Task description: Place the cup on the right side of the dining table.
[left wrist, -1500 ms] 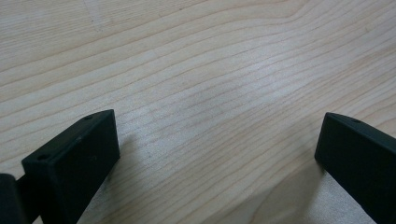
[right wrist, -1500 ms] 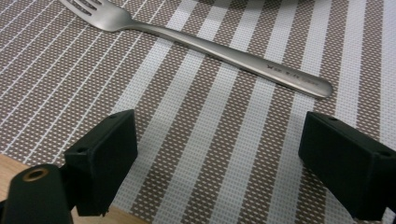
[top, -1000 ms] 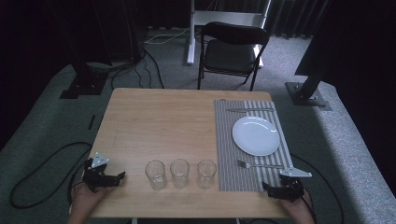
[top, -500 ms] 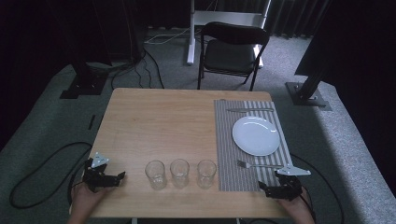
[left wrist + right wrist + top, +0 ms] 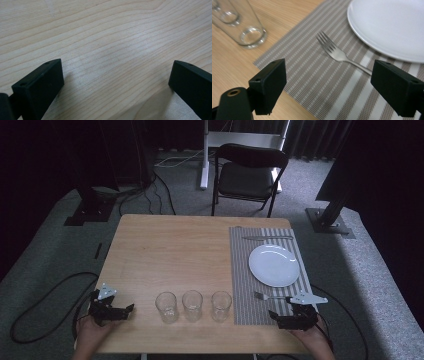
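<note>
Right gripper [image 5: 280, 318] lifted slightly off the table edge since a second ago, jaws narrowed a little yet open and empty.
The fork [image 5: 338, 53] is seen on the striped placemat [image 5: 312, 82] just ahead, beside the plate [image 5: 387, 25], tines toward the glasses [image 5: 192, 305]; the left gripper [image 5: 122, 311], spread open, is well apart.

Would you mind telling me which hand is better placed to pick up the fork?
The right. Its tool hangs open just short of the fork on the striped mat, while the left tool sits beyond the three glasses.
</note>
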Tool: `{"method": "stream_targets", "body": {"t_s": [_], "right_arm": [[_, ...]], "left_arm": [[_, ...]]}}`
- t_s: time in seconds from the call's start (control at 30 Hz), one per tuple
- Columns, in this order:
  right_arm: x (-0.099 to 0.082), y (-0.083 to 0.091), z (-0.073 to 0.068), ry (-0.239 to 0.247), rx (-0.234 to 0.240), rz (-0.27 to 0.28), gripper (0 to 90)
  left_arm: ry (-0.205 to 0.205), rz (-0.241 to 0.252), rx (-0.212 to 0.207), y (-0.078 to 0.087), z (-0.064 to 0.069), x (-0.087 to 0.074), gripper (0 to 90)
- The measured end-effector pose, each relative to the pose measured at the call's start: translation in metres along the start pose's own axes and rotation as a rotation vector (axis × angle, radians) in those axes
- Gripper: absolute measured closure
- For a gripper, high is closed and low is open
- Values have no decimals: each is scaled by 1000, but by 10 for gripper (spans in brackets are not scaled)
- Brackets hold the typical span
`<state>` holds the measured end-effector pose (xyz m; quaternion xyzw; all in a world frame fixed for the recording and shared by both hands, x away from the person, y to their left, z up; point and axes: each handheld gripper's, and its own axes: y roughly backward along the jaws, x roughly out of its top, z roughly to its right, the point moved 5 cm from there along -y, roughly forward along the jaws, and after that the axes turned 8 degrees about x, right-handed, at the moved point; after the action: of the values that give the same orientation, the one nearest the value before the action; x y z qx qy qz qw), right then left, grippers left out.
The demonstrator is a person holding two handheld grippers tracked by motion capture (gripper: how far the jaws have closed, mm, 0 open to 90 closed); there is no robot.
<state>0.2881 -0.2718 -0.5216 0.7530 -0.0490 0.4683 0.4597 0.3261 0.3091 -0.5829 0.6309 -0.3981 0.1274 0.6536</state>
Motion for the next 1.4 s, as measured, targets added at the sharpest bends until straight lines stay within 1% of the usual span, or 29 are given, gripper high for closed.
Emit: {"method": "stream_targets", "body": {"t_s": [0.17,0.2,0.27,0.3,0.37,0.43,0.47,0.5,0.53,0.57,0.6,0.67,0.7,0.77,0.8,0.87,0.97,1.17,1.2,1.23,1.3,1.37,1.4], "right_arm": [[16,1,-10,33,21,21,129],[19,1,-13,35,37,25,129],[22,1,-15,37,46,30,129],[27,1,-19,47,68,40,129],[37,1,-27,72,85,56,129],[44,0,-31,85,92,63,130],[44,0,-31,85,92,63,130],[47,0,-33,86,106,66,129],[54,0,-38,84,145,86,129],[57,0,-40,84,163,96,130],[57,0,-40,84,163,96,130],[65,0,-46,94,192,115,129],[72,-1,-51,109,201,126,130],[74,-2,-53,116,206,126,130],[79,-6,-57,128,206,125,130],[80,-7,-58,133,209,120,130],[87,-15,-65,159,217,109,130],[97,-23,-73,172,244,118,136],[101,-27,-77,179,251,118,136],[101,-27,-77,179,251,118,136],[107,-34,-85,194,269,118,136],[109,-36,-88,201,276,116,136],[113,-41,-93,211,285,112,136]], "left_arm": [[0,0,0,0,0,0,2],[0,0,0,0,0,0,2],[0,0,0,0,0,0,2],[0,0,0,0,0,0,2],[0,0,0,0,0,0,1],[0,0,0,0,0,0,1],[0,0,0,0,0,0,1],[0,0,0,0,0,0,1],[0,0,0,0,0,0,1],[0,0,0,0,0,0,1],[0,0,0,0,0,0,1],[0,0,0,0,0,0,1],[0,0,0,0,0,0,1],[-1,0,0,0,0,0,2],[0,1,0,0,0,0,1],[1,1,0,0,0,0,1],[-1,1,1,0,0,0,1],[0,1,1,0,0,0,1],[-1,1,0,0,0,0,1],[-1,1,0,0,0,0,1],[0,1,1,0,0,0,1],[-1,1,0,0,0,0,1],[-1,1,0,0,0,0,1]]}}
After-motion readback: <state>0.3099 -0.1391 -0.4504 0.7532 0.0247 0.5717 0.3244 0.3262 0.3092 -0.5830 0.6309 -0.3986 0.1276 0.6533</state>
